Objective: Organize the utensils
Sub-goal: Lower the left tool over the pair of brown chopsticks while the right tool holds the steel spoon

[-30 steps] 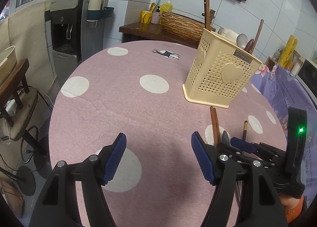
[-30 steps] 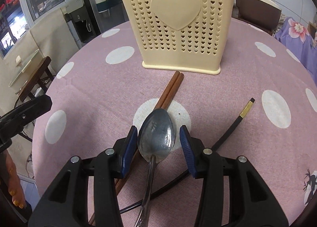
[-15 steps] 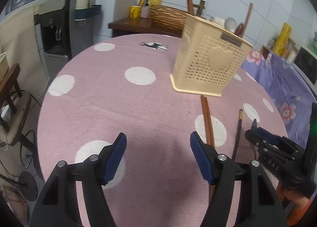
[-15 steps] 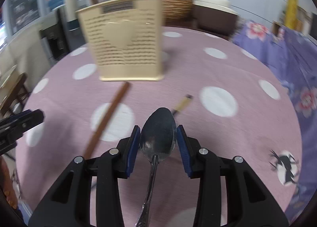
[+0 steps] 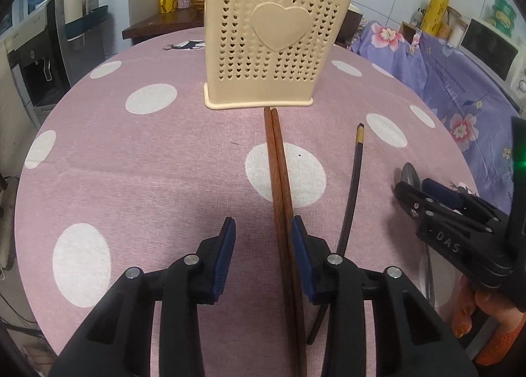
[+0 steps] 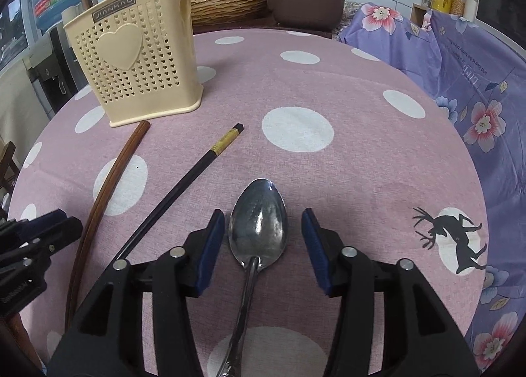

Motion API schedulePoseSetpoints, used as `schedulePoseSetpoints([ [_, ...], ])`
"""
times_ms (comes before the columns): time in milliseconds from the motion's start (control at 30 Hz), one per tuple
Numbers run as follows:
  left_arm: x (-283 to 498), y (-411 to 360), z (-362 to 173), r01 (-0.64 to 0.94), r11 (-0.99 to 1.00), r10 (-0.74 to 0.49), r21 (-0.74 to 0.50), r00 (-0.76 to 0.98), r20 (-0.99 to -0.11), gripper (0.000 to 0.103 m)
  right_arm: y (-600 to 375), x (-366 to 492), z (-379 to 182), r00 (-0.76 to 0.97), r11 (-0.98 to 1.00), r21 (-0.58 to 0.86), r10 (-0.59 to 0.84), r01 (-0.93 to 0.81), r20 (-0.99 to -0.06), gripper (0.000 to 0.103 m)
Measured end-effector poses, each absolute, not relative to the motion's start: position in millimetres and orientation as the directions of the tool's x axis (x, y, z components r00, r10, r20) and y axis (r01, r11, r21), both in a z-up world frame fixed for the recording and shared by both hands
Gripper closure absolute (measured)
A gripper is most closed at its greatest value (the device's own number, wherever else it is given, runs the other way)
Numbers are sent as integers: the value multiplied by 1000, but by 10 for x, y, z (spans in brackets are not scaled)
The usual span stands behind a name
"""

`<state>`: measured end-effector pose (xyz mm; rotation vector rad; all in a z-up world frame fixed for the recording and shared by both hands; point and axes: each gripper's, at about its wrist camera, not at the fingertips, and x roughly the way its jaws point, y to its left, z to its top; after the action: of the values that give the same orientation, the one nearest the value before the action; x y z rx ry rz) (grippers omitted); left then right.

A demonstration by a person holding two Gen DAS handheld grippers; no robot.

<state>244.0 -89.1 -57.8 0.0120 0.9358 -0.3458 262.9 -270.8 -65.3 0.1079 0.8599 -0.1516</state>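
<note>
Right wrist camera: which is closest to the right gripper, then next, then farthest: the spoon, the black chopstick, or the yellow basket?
From the right gripper:
1. Spoon: its bowl sits between the open fingers.
2. Black chopstick: on the tablecloth, ahead and to the left.
3. Yellow basket: standing upright, far back on the left.

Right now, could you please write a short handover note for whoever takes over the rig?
Left gripper: open, straddling the brown chopsticks, not gripping.
Right gripper: open around the spoon bowl, pads clear of it.
Black chopstick: on the table between those two.
Done: a few utensils stand in the cream holder.
Left: brown chopsticks, black chopstick and spoon go into the holder.
</note>
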Motion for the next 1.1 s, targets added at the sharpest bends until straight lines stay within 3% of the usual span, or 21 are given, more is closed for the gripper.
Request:
schedulePoseSetpoints([
  [800,2409,-830,-568,258,954,-275,-150,563,-779,70,-2827,2469,-614,662,976,96,-60,197,-747,50],
  [1100,2427,-936,-598,286,954,-241,-87,564,-790,71,-2827,2453,-619,661,975,98,-60,200,-748,50],
])
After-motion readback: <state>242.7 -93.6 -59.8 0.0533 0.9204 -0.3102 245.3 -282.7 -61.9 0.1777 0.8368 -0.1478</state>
